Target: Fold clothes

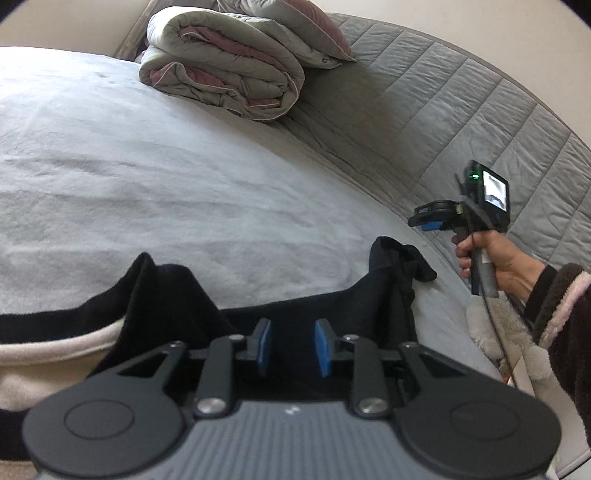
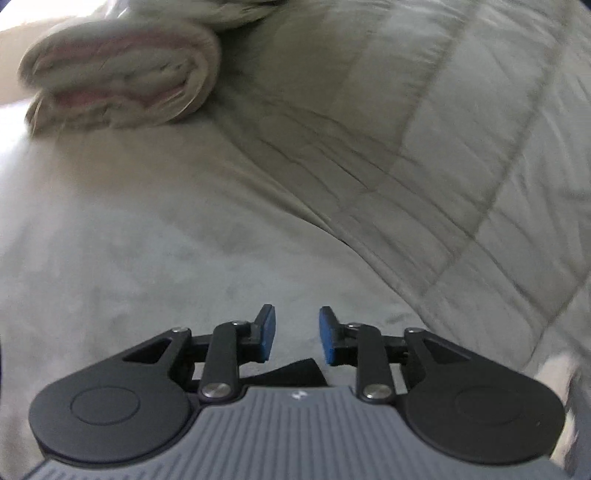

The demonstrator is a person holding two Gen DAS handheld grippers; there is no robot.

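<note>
A black garment (image 1: 306,306) lies spread on the pale grey bed sheet (image 1: 147,177), one corner bunched up at its far right. At its left a cream and black striped part (image 1: 48,350) shows. My left gripper (image 1: 293,328) hovers over the black cloth, its blue pads apart and nothing pinched between them. A hand holds my right gripper (image 1: 419,221) above the sheet, to the right of the garment and clear of it. In the right wrist view that gripper (image 2: 297,314) stands open over bare sheet (image 2: 147,258), with a scrap of black fabric (image 2: 291,373) below it.
A folded grey and pink quilt (image 1: 221,70) (image 2: 118,77) lies at the far end of the bed, a pillow (image 1: 295,26) behind it. Grey quilted padding (image 1: 461,122) (image 2: 443,129) runs along the right side. A fluffy white thing (image 1: 506,332) sits by the person's dark sleeve (image 1: 561,314).
</note>
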